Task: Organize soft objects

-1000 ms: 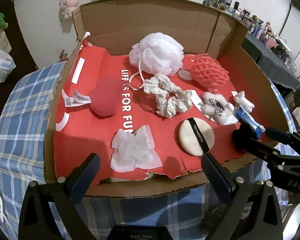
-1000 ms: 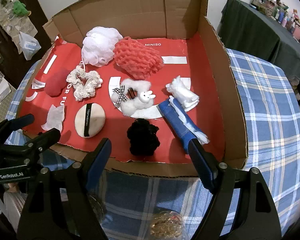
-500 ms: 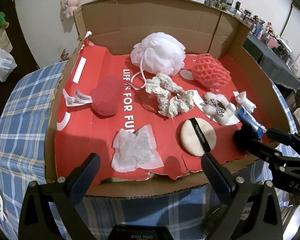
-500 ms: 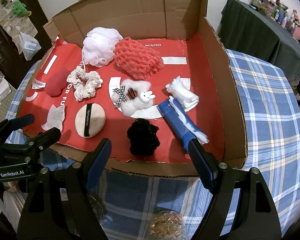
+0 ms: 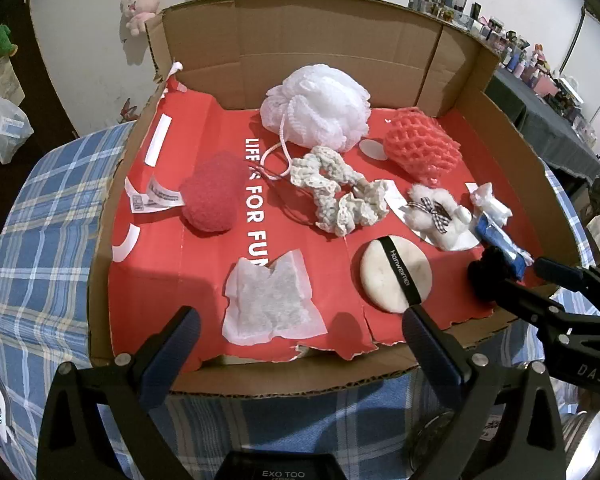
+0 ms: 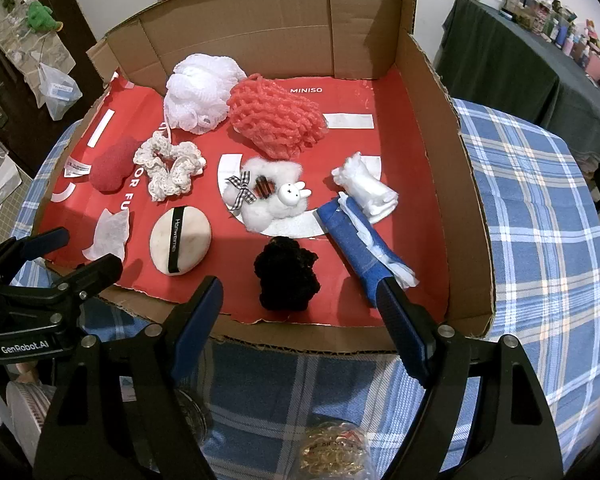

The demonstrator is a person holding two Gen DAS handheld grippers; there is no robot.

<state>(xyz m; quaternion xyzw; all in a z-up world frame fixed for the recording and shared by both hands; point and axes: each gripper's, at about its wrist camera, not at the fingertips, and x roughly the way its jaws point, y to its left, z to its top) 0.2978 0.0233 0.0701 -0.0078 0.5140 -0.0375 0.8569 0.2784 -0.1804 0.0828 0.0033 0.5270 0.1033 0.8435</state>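
A cardboard box lined in red holds several soft things: a white mesh pouf, a coral net sponge, a cream scrunchie, a red sponge, a white tissue sheet, a round powder puff, a fluffy white rabbit clip, a black scrunchie and a blue roll. My left gripper hangs open over the box's near edge, in front of the tissue and puff. My right gripper stands open just before the black scrunchie. Neither holds anything.
The box rests on a blue plaid tablecloth. Its tall back and side walls hem in the objects; the near wall is low. A dark table crowded with small items stands at the right. A jar lid lies near me.
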